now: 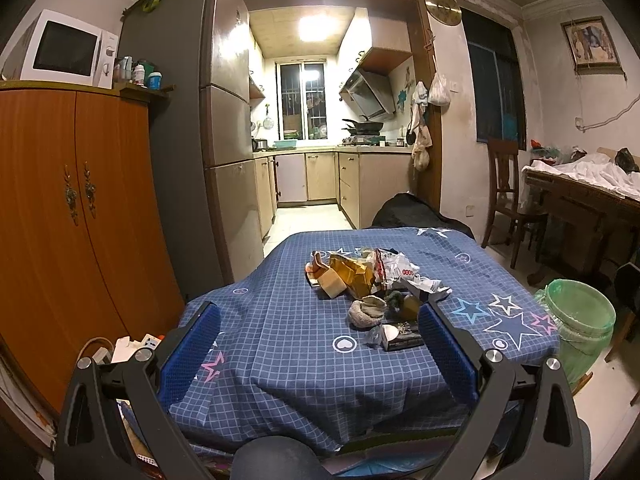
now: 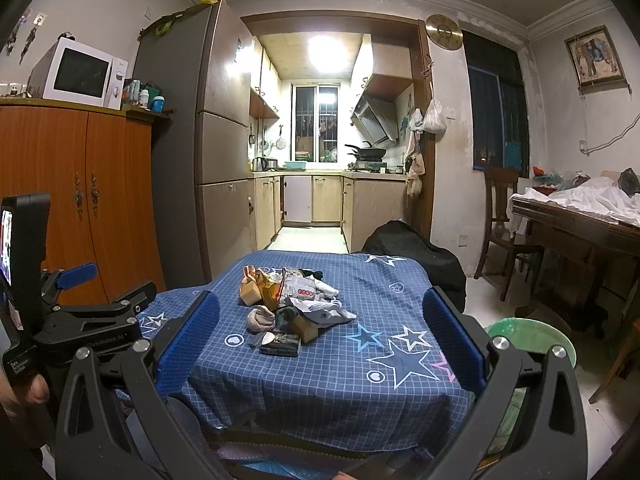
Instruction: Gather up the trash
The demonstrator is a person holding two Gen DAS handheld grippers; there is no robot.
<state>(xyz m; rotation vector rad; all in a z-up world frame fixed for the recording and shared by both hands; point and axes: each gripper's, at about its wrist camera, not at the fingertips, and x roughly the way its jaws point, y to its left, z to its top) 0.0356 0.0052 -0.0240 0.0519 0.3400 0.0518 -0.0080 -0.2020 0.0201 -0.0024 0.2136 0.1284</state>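
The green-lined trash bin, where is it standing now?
In both views the green-lined trash bin stands on the floor, just off the right edge of the table, beyond the star-printed corner of the cloth.

A bright ceiling light (image 1: 316,26) lit the narrow kitchen beyond the doorway, its barred window (image 1: 303,98) dark. A tall grey fridge (image 1: 200,120) stood beside an orange wooden cabinet (image 1: 76,216) bearing a white microwave (image 1: 68,50). A round clock (image 1: 442,8) hung on the stained wall.

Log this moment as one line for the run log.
phase: before first pick | left gripper: open, empty | right gripper: open, empty | trash pile: on table | bin: right of table
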